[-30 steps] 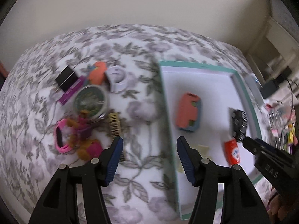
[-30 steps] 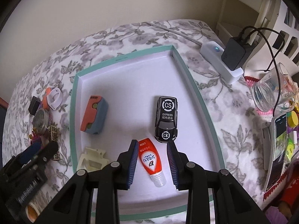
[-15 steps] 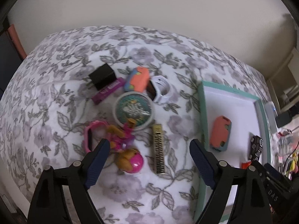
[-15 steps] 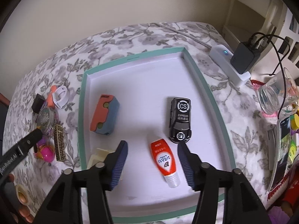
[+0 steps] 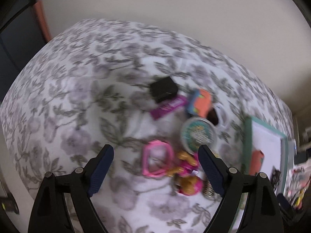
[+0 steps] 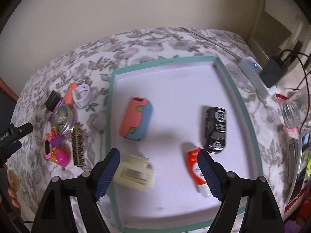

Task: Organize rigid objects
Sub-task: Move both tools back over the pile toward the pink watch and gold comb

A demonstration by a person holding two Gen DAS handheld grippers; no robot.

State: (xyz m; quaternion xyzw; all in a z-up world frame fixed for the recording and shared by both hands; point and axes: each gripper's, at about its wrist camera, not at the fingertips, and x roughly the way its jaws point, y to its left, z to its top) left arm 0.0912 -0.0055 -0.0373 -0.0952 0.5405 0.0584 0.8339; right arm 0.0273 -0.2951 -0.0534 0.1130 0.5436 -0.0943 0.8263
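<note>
A teal-rimmed white tray (image 6: 241, 104) holds an orange-and-blue block (image 6: 136, 118), a black toy car (image 6: 215, 129), a red tube (image 6: 196, 167) and a cream plastic piece (image 6: 134, 172). My right gripper (image 6: 157, 172) is open and empty above the tray's near part. My left gripper (image 5: 155, 169) is open and empty above a pile left of the tray: pink frame (image 5: 156, 160), pink-and-yellow toy (image 5: 187, 182), round tin (image 5: 198, 134), orange-blue block (image 5: 200, 103), purple bar (image 5: 168, 106), black cube (image 5: 164, 91). The left wrist view is blurred.
A floral cloth (image 6: 93, 68) covers the table. A gold comb-like piece (image 6: 77, 145) and a white ring (image 6: 82, 95) lie by the pile. Right of the tray are a white power strip (image 6: 256, 75) with a black charger, a glass jar (image 6: 291, 114) and a phone (image 6: 302, 151).
My left gripper has swung left, away from the tray and over the pile, and opened wider. My right gripper has opened wide and drawn back from the red tube.
</note>
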